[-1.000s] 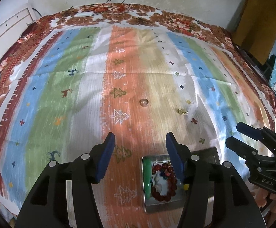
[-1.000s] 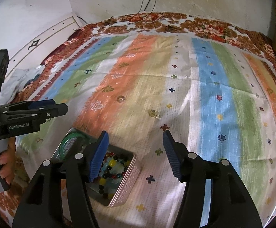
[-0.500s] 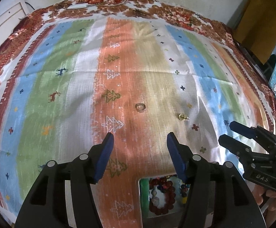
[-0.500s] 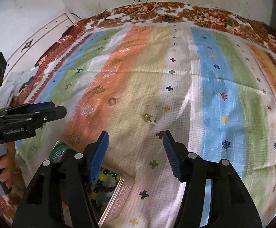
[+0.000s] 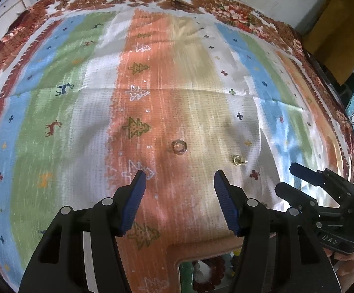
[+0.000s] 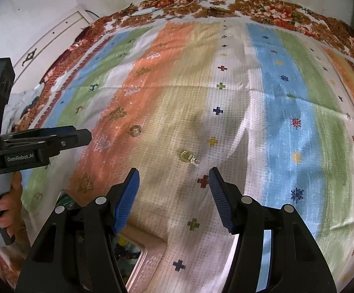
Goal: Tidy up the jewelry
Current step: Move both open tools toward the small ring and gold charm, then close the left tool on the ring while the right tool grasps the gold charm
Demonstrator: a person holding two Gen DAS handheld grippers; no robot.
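Jewelry lies loose on the striped bedspread before us, and we read it from left to right. Farthest left in the right wrist view is our left hand wrapped around the handle of the left hand-held gripper, whose blue pads stand apart with nothing between them, only orange cloth below. Just ahead of those pads, on the orange stripe, sits a pale ring, lying flat and apart from everything else. To its right, on the tan stripe, rests a small gold ring with a little stud or stone sticking out at its side; we cannot tell more of its make. Our right hand-held gripper hangs above the cloth just short of that gold ring, its pads likewise parted and empty, a red cross of the pattern showing beside the right pad. Under both tools, at the bottom edge, we see the metal tin, open, holding red beads and a green bangle, partly hidden by the gripper bodies.
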